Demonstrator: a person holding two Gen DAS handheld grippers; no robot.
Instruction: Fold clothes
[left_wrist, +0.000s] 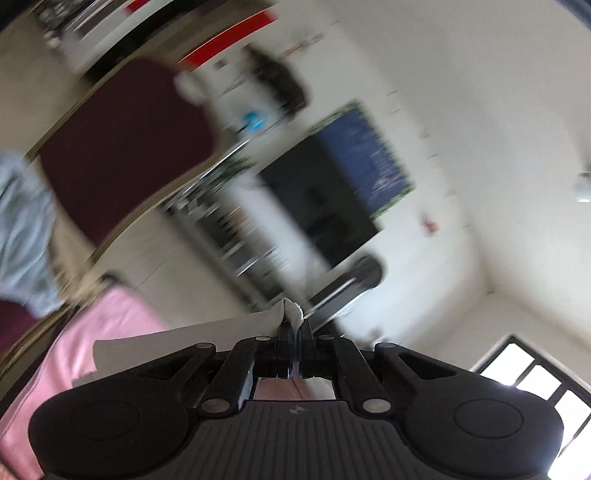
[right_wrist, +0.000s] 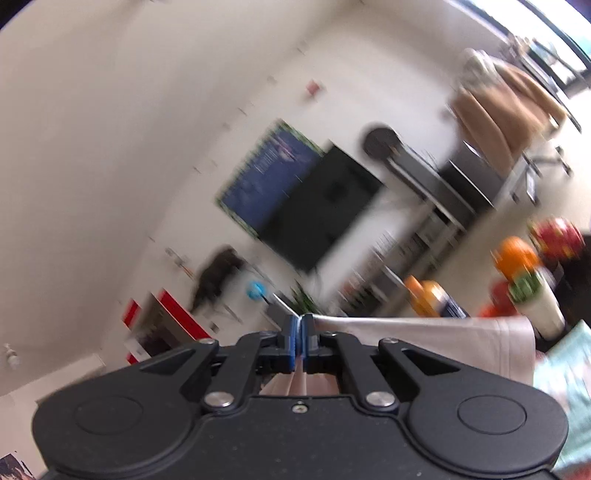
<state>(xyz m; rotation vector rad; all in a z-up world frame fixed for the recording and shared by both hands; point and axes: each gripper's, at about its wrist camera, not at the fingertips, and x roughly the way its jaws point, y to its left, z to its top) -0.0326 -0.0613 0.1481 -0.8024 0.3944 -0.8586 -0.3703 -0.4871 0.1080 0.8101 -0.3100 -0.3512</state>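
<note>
Left gripper (left_wrist: 294, 325) pinching a corner of pale cloth (left_wrist: 192, 339), fabric trailing left; right gripper (right_wrist: 297, 325) clamped on the same cloth, trailing right; stretched edge running straight between them, neither nearer, both views blurred and aimed at the wall

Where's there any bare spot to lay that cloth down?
Best guess: the dark red surface, bare between the grey garment and pink fabric. By the bottles it is crowded. Both grippers pinch the white cloth.

Bright daylight, heavy motion blur, fisheye-warped edges
</note>
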